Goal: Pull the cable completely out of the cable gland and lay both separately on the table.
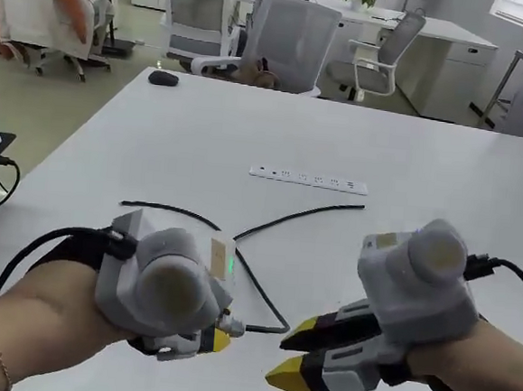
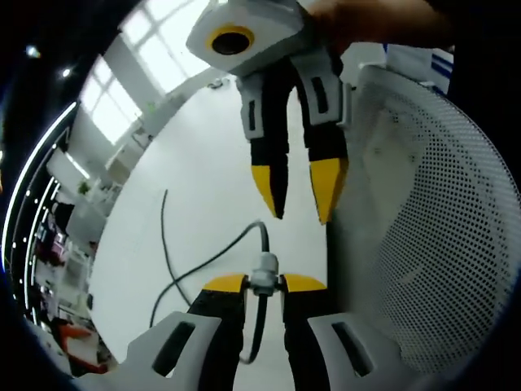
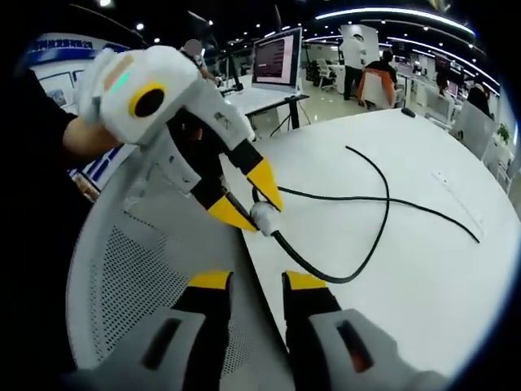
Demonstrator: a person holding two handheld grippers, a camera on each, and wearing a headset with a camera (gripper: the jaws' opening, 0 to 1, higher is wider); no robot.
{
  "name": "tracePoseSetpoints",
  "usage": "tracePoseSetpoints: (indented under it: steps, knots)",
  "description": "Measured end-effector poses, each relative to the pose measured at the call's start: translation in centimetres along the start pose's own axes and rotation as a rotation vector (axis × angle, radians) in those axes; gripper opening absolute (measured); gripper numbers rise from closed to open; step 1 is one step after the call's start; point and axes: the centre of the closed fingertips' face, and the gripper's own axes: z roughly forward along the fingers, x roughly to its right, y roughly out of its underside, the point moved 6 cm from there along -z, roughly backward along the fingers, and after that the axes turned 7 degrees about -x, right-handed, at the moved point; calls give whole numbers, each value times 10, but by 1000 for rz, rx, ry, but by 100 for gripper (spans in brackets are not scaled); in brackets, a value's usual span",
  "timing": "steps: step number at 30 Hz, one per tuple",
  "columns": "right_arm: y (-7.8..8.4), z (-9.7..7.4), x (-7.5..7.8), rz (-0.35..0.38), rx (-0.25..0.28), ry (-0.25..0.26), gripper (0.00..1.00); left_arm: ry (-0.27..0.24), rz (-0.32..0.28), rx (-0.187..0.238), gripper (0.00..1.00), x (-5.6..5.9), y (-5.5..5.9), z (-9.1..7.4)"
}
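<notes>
Fingers of the left gripper (image 2: 262, 283) pinch the cable gland (image 2: 264, 273), with the black cable (image 2: 203, 265) running through it. To its right, the right gripper (image 3: 256, 281) holds its fingers spread, empty

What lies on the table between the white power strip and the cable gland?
Head view: the black cable, looping across the table toward the cable gland.
</notes>
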Motion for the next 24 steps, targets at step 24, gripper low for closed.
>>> tracePoseSetpoints:
  steps: [24]
  knots:
    - [-19, 19, 2, -149, -66, -258, 14, -30, 339, 43, 18, 22, -18, -2]
